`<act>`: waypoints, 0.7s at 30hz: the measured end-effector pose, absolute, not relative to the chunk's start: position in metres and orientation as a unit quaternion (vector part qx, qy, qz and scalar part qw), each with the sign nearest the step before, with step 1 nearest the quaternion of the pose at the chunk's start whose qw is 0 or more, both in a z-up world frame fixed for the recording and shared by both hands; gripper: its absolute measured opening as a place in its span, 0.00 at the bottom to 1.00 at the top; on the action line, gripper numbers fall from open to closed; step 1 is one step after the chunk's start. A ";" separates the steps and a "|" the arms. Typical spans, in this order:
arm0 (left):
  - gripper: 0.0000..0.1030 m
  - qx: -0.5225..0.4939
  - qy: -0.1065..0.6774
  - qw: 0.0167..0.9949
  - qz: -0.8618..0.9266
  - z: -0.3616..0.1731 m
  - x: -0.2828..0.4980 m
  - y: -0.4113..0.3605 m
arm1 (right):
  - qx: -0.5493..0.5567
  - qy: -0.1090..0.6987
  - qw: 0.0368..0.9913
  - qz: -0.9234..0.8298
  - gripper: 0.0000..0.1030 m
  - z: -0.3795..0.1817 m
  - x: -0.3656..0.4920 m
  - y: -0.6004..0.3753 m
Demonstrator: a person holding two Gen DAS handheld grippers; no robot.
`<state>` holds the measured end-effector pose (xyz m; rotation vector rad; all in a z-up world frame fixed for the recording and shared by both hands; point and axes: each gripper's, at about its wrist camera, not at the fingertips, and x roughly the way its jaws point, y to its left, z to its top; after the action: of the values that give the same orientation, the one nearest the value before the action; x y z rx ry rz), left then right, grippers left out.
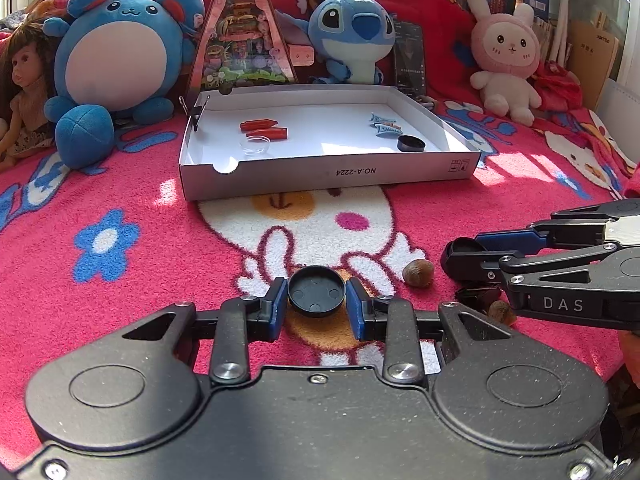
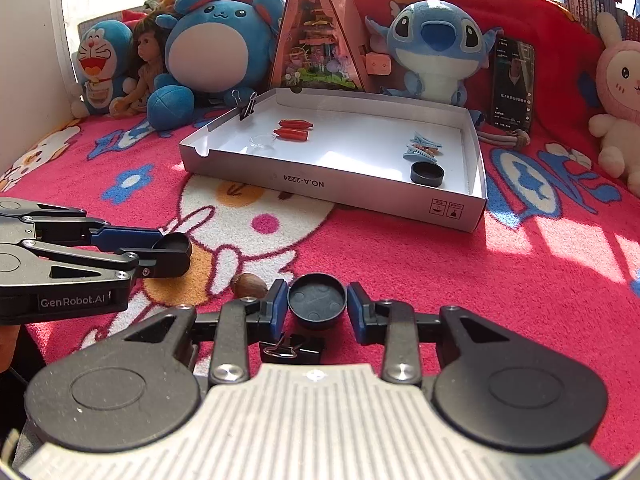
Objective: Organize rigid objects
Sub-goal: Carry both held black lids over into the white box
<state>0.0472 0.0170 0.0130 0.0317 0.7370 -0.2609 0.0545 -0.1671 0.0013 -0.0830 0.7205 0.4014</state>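
We hold 2 black caps for the white box (image 1: 328,174): the left gripper (image 1: 317,294) clamps the left cap (image 1: 316,291), while the right gripper (image 2: 317,297), jaws slightly apart, brackets the right cap (image 2: 317,300).

Blanket (image 1: 160,260): fuzzy pink fleece cloth, rough nap. Box (image 1: 328,172): smooth white cardboard, matt. Cap (image 1: 316,291) in left claw (image 1: 317,300): matt black plastic. Claw pads (image 1: 280,308): blue, matt. Nut (image 1: 418,274): brown, dull shell. Binder clip (image 2: 292,350): black metal, wire handles.

Left gripper (image 1: 317,303) clamped shut, right gripper (image 2: 317,303) slightly parted, both angled downward.
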 end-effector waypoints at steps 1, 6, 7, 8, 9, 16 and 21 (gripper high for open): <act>0.29 0.015 0.360 0.924 -0.127 0.013 0.047 0.017 | -0.040 0.351 0.915 0.196 0.41 0.000 0.054 -0.167; 0.29 0.015 0.359 0.925 -0.124 0.013 0.047 0.018 | -0.035 0.346 0.918 0.192 0.53 0.003 0.052 -0.171; 0.29 0.014 0.359 0.925 -0.123 0.013 0.047 0.019 | -0.036 0.344 0.919 0.191 0.53 0.003 0.051 -0.171; 0.29 0.014 0.359 0.925 -0.122 0.013 0.047 0.019 | -0.038 0.343 0.919 0.189 0.53 0.004 0.051 -0.172; 0.29 0.013 0.359 0.925 -0.122 0.013 0.047 0.019 | -0.039 0.343 0.919 0.189 0.53 0.004 0.051 -0.172; 0.29 0.013 0.359 0.925 -0.121 0.012 0.047 0.019 | -0.043 0.342 0.919 0.190 0.39 0.004 0.048 -0.171; 0.29 0.011 0.355 0.927 -0.119 0.016 0.050 0.020 | -0.026 0.336 0.923 0.184 0.37 0.009 0.051 -0.176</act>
<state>0.0495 0.0205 0.0159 0.0228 0.7282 -0.2433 0.0505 -0.1763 0.0091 -0.0544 0.6901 0.3782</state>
